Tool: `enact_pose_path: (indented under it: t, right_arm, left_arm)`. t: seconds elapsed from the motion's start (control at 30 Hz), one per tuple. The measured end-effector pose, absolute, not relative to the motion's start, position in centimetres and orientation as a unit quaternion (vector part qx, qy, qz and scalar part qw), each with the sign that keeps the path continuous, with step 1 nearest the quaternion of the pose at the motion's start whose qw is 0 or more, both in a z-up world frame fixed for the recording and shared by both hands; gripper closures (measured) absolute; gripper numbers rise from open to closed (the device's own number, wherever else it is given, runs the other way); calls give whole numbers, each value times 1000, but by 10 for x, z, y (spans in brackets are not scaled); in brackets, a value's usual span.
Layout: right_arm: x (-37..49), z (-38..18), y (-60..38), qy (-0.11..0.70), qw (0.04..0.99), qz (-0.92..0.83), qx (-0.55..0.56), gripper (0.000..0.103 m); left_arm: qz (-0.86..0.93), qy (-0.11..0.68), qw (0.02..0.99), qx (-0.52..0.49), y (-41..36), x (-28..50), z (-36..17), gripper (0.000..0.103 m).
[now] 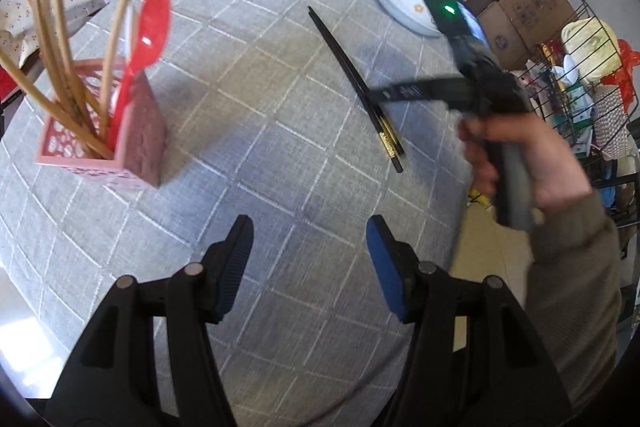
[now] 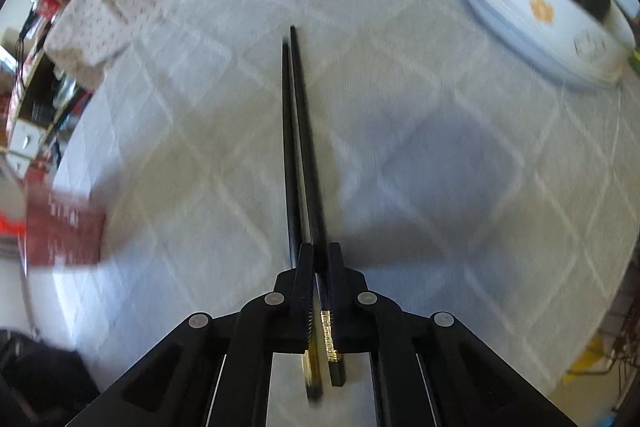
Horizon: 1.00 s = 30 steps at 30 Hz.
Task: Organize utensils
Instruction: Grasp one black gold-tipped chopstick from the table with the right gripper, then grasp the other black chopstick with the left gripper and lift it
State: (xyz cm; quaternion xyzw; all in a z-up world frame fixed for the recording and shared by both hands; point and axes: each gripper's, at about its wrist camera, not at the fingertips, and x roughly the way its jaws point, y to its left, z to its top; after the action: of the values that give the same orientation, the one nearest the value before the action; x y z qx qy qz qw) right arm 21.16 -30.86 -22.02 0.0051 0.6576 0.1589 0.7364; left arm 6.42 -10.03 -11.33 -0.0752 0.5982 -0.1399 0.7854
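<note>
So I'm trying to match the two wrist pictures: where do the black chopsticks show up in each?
Left wrist view: the black chopsticks lie slanted on the grey cloth, right of centre, with the right gripper across them.
Right wrist view: the chopsticks run up the middle from between the shut fingers, gold-banded ends nearest the camera.
Shared landmark: the stacked white dishes, upper right in both.
</note>
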Motion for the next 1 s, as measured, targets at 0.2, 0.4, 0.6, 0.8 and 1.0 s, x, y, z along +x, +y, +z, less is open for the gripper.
enact_pose_path:
  t: [0.2, 0.4, 0.6, 0.8, 1.0]
  right_arm:
    - [149, -221, -315, 694, 694, 170, -86, 96]
    - [167, -217, -305, 665, 722, 157, -110, 76]
    - [196, -219, -302, 654, 736, 160, -71, 97]
    - [190, -188, -353, 639, 758, 131, -13, 97]
    - [169, -145, -418, 580, 809, 84, 47, 97]
  left_arm:
    - [-127, 612, 777, -77, -118, 84, -132, 43]
    - [-94, 607, 782, -103, -118, 115, -141, 43]
    - [-76, 600, 785, -134, -118, 137, -145, 43]
    - [-68, 596, 783, -161, -135, 168, -158, 43]
    - [-61, 614, 779, -115, -184, 221, -181, 43]
